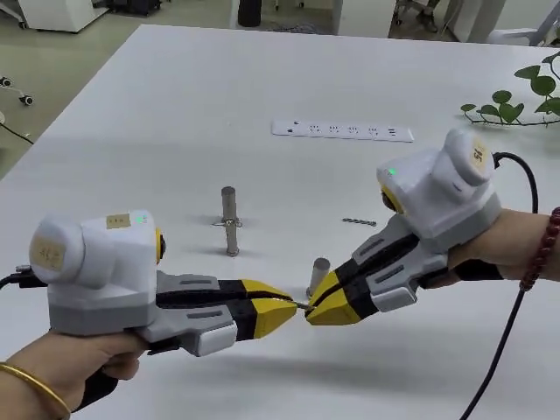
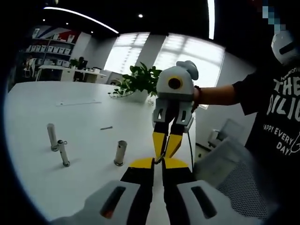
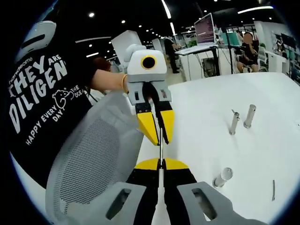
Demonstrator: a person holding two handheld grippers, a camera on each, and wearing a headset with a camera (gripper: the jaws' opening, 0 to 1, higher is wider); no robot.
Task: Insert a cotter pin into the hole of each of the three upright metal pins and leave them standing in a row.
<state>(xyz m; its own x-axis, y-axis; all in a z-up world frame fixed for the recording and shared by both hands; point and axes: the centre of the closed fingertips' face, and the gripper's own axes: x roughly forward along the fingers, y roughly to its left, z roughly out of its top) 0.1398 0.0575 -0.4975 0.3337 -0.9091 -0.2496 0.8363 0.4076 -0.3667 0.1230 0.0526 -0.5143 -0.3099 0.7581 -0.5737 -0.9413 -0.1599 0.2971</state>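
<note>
Progress — one metal pin looks cottered already, two bare pins left. Left hand-held gripper and right hand-held gripper both pinch one cotter pin over the worktop — spare cotter pin lies nearby.

Head view: I log a broad white tabletop as the work surface. A flat white multi-socket power strip lies at 12 o'clock, and a green trailing leafy plant at 2 o'clock by the far edge. Pale grey-green floor shows at 10 o'clock.

Left gripper view: tall bright windows at 12 o'clock, a curved white ceiling light strip at 11.

Right gripper view: a grey mesh-backed office chair at 8 o'clock, a lit desk monitor at 1, small round ceiling spotlights overhead.
</note>
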